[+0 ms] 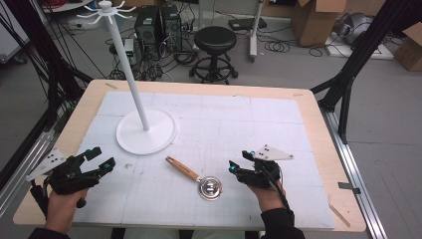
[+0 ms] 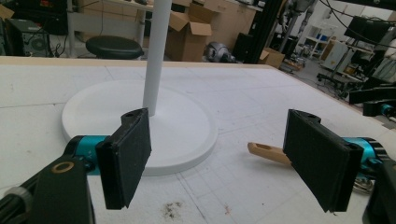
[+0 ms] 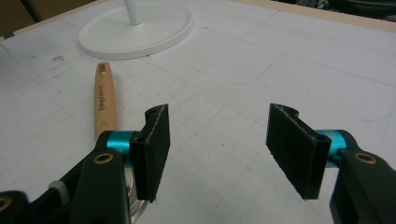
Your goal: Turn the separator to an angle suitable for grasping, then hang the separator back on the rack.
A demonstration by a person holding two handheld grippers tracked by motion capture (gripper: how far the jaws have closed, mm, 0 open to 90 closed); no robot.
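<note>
Strainer (image 1: 199, 179) lies on the bench (image 1: 318, 134), between both tools, near the stand (image 1: 146, 130). Left tool (image 1: 100, 159) and right tool (image 1: 239, 160) are spread, empty. Step: approach. Next move likely calls for gripping the wooden handle (image 3: 104, 100).

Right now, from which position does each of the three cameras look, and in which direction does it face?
High view: above the person's side, facing forward and down on the table; both forearms enter from below, left hand-held gripper and right hand-held gripper open.
Left gripper view: rides on the left hand-held gripper, facing the white stand; its two black jaws show.
Right gripper view: rides on the right hand-held gripper, facing across the table; its jaws show.
All three views share the stand and the wooden-handled spoon.
</note>
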